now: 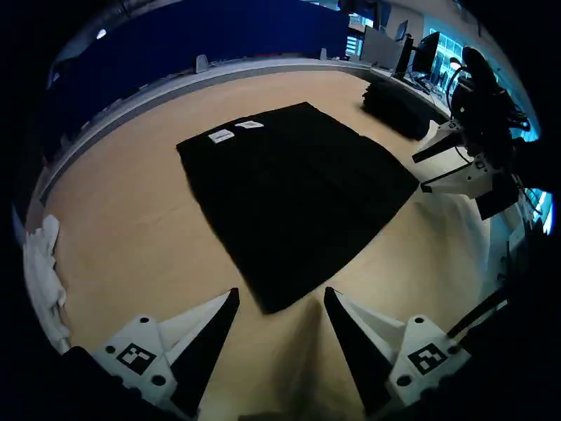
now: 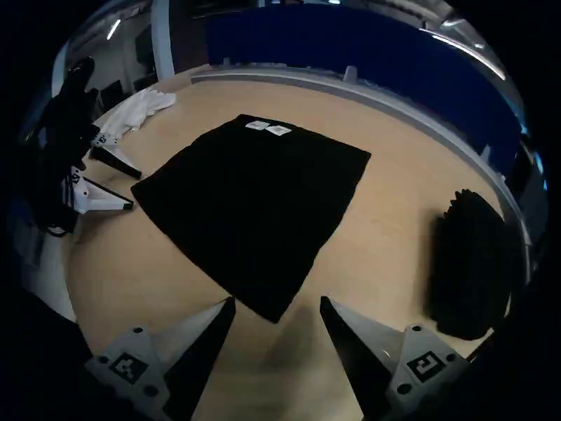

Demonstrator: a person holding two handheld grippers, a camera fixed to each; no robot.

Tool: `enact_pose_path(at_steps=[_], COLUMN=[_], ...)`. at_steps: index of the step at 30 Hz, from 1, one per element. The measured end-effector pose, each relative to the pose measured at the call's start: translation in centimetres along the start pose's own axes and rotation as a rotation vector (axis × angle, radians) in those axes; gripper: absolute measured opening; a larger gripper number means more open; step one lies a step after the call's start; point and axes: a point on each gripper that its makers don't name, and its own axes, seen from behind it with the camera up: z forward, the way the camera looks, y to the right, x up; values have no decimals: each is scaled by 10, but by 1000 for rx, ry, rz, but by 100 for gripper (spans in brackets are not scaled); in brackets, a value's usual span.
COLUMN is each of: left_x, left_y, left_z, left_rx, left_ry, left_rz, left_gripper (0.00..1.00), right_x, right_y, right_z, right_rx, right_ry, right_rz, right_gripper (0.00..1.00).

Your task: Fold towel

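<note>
A black towel [image 1: 294,196] lies spread flat on the light wooden table [image 1: 126,231], with two small white labels [image 1: 233,130] at its far edge. My left gripper [image 1: 280,302] is open at one near corner of the towel, and that corner reaches into the gap between its fingers. The right gripper [image 1: 418,174] shows at the towel's right corner, open. In the right gripper view the same towel [image 2: 259,210] points a corner into my open right gripper [image 2: 277,302]. There the left gripper [image 2: 135,191] stands open at the towel's left corner.
A stack of folded dark towels [image 2: 477,263] sits on the table to the right of the right gripper, also visible far off [image 1: 396,109]. A crumpled white cloth [image 2: 137,109] lies at the table's edge [image 1: 42,274]. A blue partition [image 1: 210,35] backs the table.
</note>
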Motion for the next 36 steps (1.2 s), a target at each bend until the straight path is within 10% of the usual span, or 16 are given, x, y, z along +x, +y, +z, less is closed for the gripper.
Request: enact_pose_path(at_steps=[18,36], left_x=[-4,-3], left_y=[-5,-7], left_z=[3,4], left_rx=[30,45], left_ry=[-21,-33], left_rz=[30,37], left_gripper=[67,37], right_x=[-12,-15], right_y=[-5,-7], right_z=[7,7], right_rx=[7,33], right_ry=[-24,-35], right_rz=[15,14], right_gripper=[43,18])
